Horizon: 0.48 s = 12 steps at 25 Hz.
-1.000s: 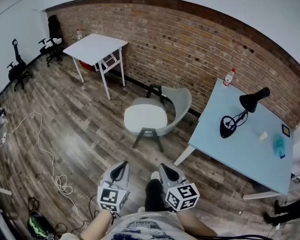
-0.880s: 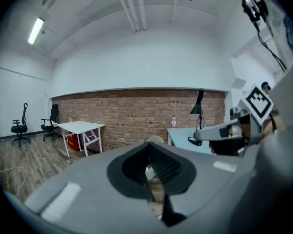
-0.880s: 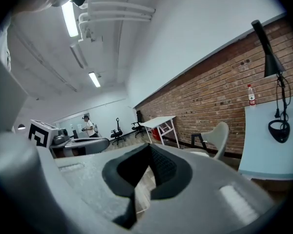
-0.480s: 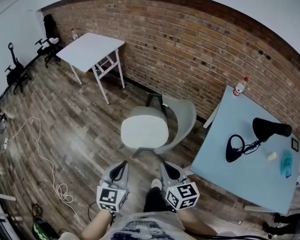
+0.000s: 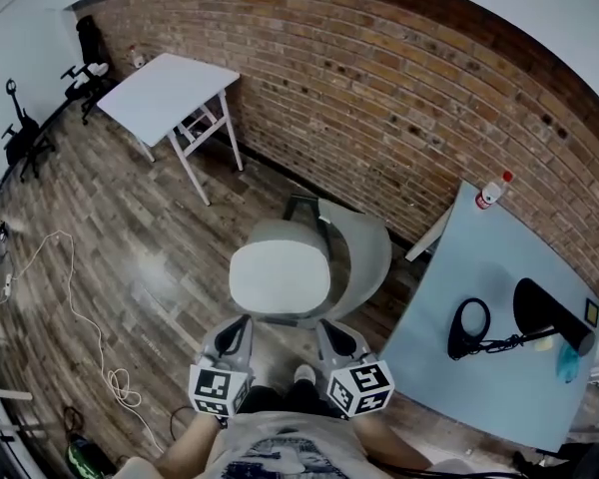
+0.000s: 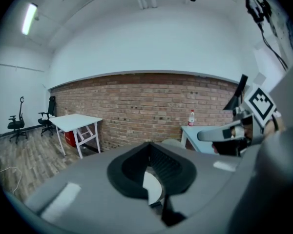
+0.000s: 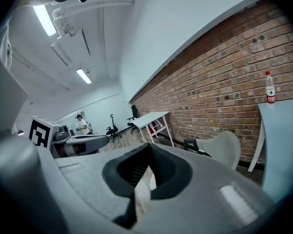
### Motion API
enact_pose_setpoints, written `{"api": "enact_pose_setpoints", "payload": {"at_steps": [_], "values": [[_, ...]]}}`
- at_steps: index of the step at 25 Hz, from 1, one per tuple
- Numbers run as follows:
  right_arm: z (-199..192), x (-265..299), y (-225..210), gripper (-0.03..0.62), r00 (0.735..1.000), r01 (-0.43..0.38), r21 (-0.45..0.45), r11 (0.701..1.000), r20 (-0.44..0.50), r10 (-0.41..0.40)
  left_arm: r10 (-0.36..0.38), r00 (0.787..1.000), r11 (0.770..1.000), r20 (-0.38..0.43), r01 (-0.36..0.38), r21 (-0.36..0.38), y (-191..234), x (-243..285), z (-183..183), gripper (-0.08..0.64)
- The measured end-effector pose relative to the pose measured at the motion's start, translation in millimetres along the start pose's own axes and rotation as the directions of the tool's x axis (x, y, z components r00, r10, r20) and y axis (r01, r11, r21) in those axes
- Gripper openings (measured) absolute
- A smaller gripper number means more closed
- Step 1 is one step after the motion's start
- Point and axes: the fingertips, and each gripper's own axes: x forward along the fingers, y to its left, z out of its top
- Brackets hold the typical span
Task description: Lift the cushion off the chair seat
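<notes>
L claw [image 5: 242, 324] is shut tight w/ nothing in it. R claw [image 5: 326, 327] is the same, shut and empty. They sit side by side, low in front of the person, tips aimed at the chair [image 5: 367, 249]. Just past the tips is the cushion [image 5: 280, 275], a pale flat pad w/ round corners. It lies flat on the chair seat, and no claw touches it yet. I think it's soft and light, prob. foam inside, so it should come up easy. But a soft pad can bend and flop if you grab one spot only. Best bet: open both claws first, then pinch the near edge, L claw by the left front corner and R claw by the right front corner, and lift both sides together so it stays flat. The cover looks smooth, so take a deep bite or it may slip out. Can't tell if it's tied or stuck to the seat. The chair stands on the wood floor [image 5: 130, 257], w/ the brick wall [image 5: 379, 98] behind it and the blue desk [image 5: 499, 377] off to the right.
</notes>
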Motion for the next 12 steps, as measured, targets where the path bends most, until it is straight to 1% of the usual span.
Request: {"api": "enact_pose_setpoints", "payload": {"at_steps": [7, 12], "values": [[1.5, 40.7, -29.5, -0.003, 0.999, 0.043, 0.016, 0.999, -0.025, -0.043, -0.035, 0.999, 0.999, -0.026, 0.036, 0.016, 22.9, 45.4, -3.4, -0.009], [1.7, 85.4, -37.7, -0.003, 0.997, 0.080, 0.020, 0.997, -0.022, -0.080, -0.083, 0.996, 0.995, -0.044, 0.086, 0.057, 50.5, 84.8, -11.4, -0.009]]}}
